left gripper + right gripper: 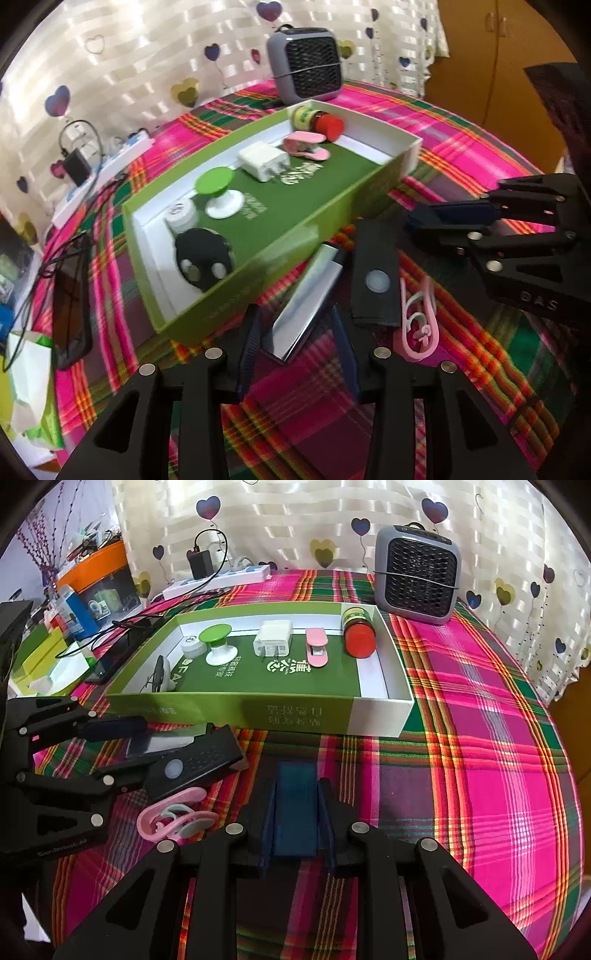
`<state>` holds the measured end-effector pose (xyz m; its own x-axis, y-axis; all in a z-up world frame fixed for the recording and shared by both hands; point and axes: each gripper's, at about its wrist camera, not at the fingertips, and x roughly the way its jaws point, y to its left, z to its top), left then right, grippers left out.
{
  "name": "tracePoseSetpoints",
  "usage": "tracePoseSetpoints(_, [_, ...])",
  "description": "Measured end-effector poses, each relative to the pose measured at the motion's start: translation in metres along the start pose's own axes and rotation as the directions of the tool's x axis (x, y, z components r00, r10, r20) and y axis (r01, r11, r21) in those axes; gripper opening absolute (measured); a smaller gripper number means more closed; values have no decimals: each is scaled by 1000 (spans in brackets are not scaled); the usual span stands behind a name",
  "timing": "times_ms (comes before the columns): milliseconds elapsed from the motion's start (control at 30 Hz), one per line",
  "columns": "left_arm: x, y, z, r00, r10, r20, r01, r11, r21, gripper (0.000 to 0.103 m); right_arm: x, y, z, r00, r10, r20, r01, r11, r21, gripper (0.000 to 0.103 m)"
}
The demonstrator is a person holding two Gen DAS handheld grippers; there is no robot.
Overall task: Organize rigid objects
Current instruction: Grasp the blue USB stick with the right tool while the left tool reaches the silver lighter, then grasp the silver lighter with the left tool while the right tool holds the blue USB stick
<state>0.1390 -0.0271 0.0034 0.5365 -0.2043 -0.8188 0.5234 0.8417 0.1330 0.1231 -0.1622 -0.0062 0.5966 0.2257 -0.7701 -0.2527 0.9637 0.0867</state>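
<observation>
Lower centre of the left wrist frame, the left tongs [299, 354] stand apart around a glossy flat slab [304, 306] on the tabletop [480, 122] beside the green box [258, 258]. Likely stiff and slippery; grip its long edges. Right tongs [297, 821] look apart, holding nothing.

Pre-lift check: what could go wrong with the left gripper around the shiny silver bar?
The shiny silver flat bar looks slick; it may slip from the left gripper. The black rectangular block with a round white button and the pink plastic clip lie close beside; a finger could knock them.
</observation>
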Motion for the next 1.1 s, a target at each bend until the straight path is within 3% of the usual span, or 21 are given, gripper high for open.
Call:
tracePoseSetpoints(133, [-1, -9, -1, 998, -57, 2, 57, 998, 10, 38, -1, -2, -1, 1000, 9, 2, -9, 1000, 1, 23])
tracePoseSetpoints(433, [8, -1, 9, 1000, -30, -3, 30, 995, -98, 38, -2, -7, -2, 1000, 16, 5, -16, 1000, 8, 23])
tracePoseSetpoints(1100, [11, -3, 13, 1000, -13, 6, 14, 991, -134, 38, -2, -8, -3, 1000, 17, 10, -17, 1000, 4, 23])
